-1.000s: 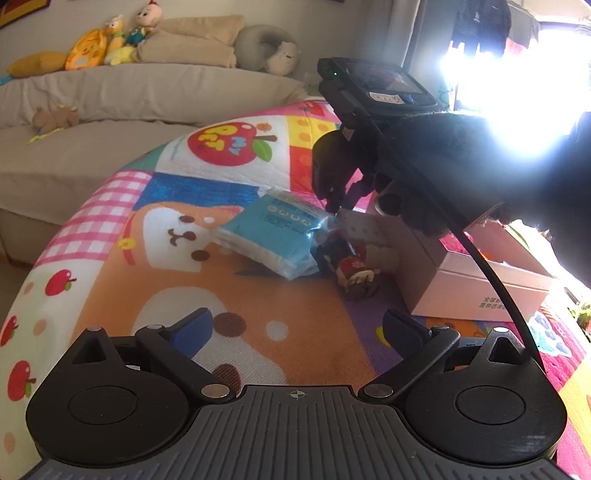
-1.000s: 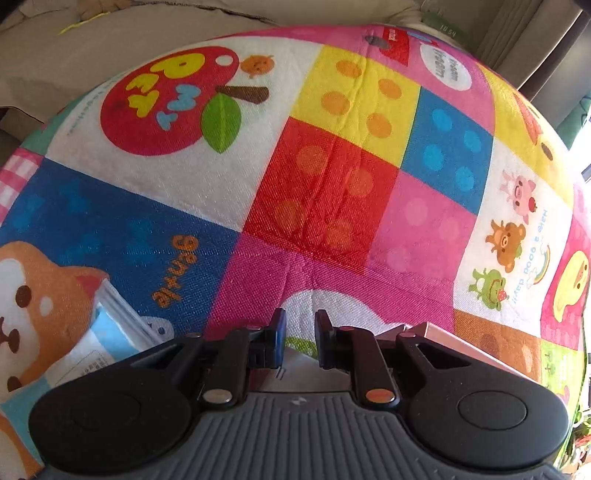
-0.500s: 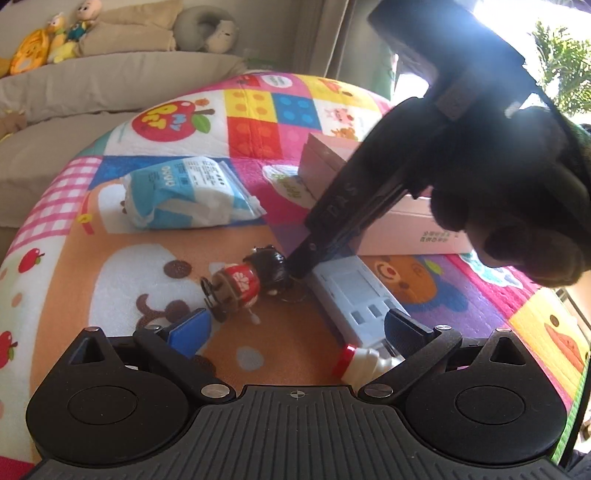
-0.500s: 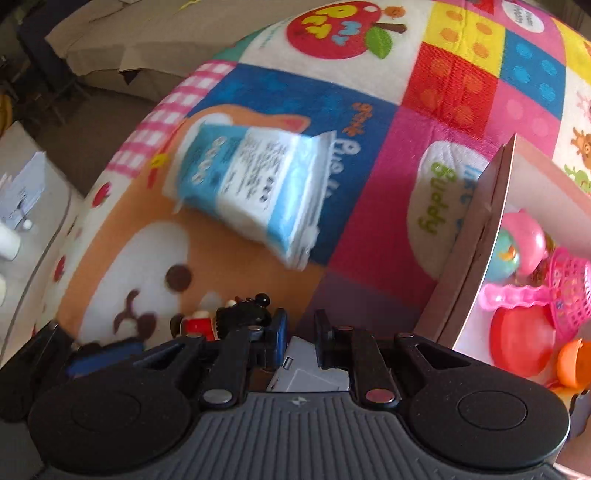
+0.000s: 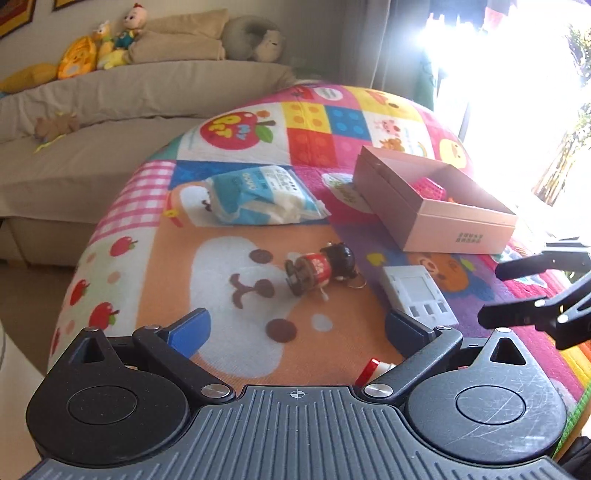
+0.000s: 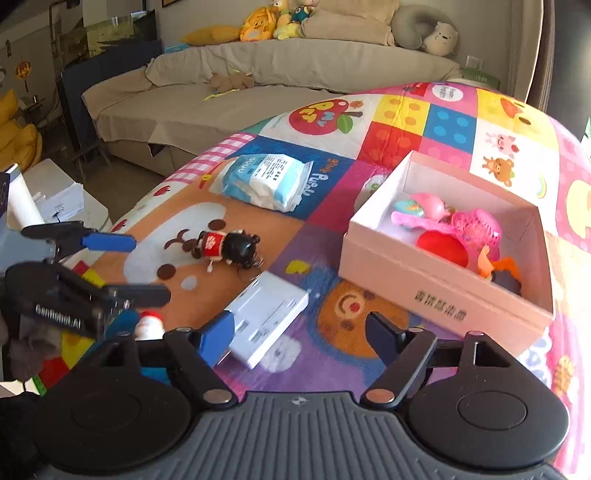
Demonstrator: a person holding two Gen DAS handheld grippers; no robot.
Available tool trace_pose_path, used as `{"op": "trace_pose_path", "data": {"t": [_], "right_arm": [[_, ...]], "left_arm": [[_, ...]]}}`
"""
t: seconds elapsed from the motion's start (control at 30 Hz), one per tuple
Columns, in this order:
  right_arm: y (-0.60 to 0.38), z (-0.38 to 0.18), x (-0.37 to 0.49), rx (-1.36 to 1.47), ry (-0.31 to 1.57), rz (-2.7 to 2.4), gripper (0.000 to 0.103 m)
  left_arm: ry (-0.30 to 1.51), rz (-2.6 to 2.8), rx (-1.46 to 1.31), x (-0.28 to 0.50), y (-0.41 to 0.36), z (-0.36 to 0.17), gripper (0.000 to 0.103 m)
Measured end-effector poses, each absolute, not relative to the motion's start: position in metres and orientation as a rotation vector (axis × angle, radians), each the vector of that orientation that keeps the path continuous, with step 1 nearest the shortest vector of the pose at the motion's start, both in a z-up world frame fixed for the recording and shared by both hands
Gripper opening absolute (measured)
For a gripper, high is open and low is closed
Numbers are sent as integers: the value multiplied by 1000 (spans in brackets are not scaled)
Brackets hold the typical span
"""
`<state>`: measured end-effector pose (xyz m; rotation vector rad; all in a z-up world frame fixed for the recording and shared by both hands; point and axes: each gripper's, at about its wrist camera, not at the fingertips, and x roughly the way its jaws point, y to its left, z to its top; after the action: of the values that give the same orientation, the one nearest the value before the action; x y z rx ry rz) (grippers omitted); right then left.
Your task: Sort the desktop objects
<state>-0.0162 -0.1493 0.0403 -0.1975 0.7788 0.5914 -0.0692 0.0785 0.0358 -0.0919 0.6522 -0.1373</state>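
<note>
Worktop covered by a bright patchwork play mat: apple, block and animal panels, orange dog face at centre. Beige sofa behind, plush toys and cushions along its back; strong window glare at right in the left wrist view.

On the mat: blue-and-white tissue pack toward the far side, lying flat. Small black-and-red figurine with key ring on its side near the middle. White flat device just right of the figurine, apart from it. Pink cardboard box open-topped, further right, holding pink, red and orange toys. Small white bottle with red cap at the near edge, partly hidden by the left tool's frame.

Left tool: jaws spread wide, nothing between them, hovering over the dog-face panel.
Right tool: jaws just opened, now well apart, nothing clamped (white device lies below and beside the left finger; contact cannot be told).

Open mat between figurine and tissue pack, and across the far coloured panels. Mat drops away at the left edge toward the floor. Box wall close to the right tool's right finger.
</note>
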Motion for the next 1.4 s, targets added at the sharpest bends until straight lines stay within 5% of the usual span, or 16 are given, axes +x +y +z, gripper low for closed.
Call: {"op": "trace_pose_path", "data": {"t": [0.37,1.13,1.4], "right_arm": [[-164,-3,-53,-113,742,488,98],[-93,2,-1,-218,765,511,93],[-143,-4,-16,-376,680,271,93]], "left_arm": [[709,-318,36,-109,42,33,103],[723,-213,185,-98,32,17,103],[710,-166,164,-92,45,17,103]]}}
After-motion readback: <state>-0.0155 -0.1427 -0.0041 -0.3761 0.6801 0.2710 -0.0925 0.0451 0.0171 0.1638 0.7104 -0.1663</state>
